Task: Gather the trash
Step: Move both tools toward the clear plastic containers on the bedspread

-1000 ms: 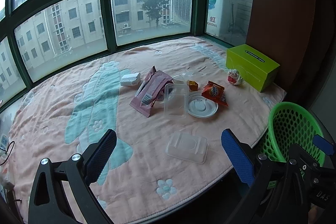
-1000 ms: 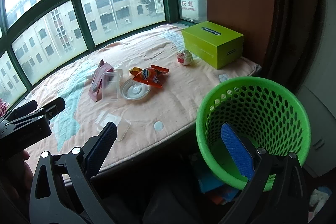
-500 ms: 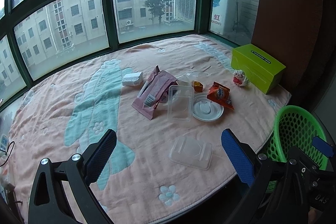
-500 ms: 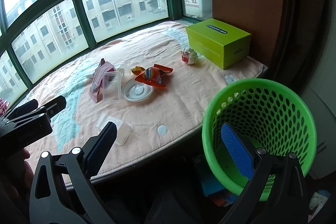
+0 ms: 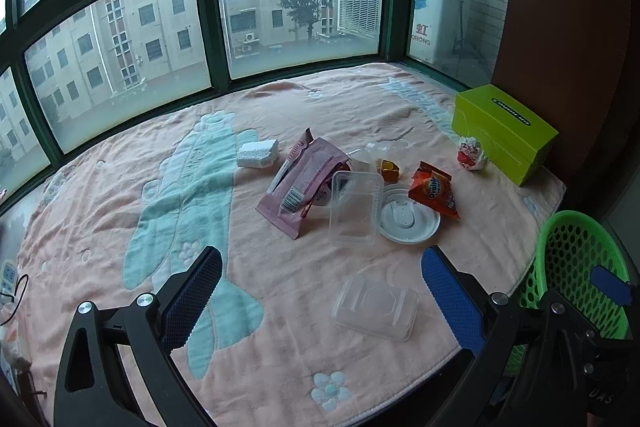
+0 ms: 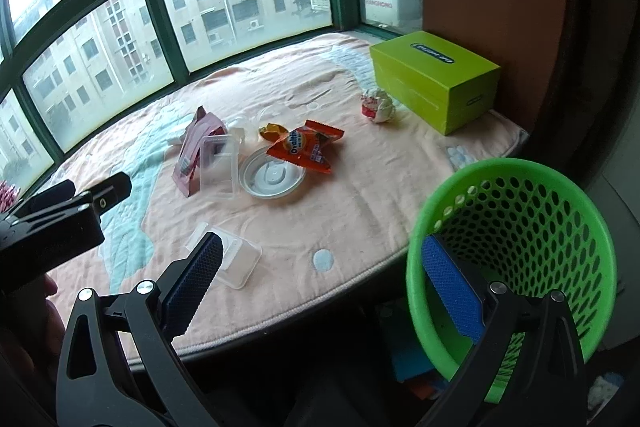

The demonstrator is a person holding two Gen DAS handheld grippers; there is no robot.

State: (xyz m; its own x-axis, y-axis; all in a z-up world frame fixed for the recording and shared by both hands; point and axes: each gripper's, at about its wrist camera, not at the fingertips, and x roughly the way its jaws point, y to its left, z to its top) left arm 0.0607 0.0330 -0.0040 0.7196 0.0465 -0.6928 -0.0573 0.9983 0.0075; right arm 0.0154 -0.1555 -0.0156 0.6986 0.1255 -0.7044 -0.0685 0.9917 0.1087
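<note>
A pink blanket (image 5: 120, 211) with pale teal shapes covers the wide bay-window ledge, and all the trash lies on it. Off its near right edge stands a green basket (image 6: 520, 227), holding nothing that shows. A lime-green box (image 5: 504, 131) sits at the far right of the blanket, with a small red-and-white wrapper (image 5: 472, 155) just beside it. In the middle lies a cluster: a pink packet (image 5: 304, 183) leaning on a clear plastic tray (image 5: 354, 207), a white round lid (image 5: 408, 219) touching that tray, an orange snack wrapper (image 5: 434, 193) overlapping the lid's far rim, and a small yellow-orange scrap (image 5: 390, 169) behind. A white foam block (image 5: 258, 153) lies apart to the left. Nearer the edge lies a clear lid (image 5: 374, 307) alone. The left gripper (image 5: 320, 303) hovers over this lid, fingers spread wide and empty. The right gripper (image 6: 320, 287) hangs at the blanket's edge, fingers apart, one in front of the basket.
</note>
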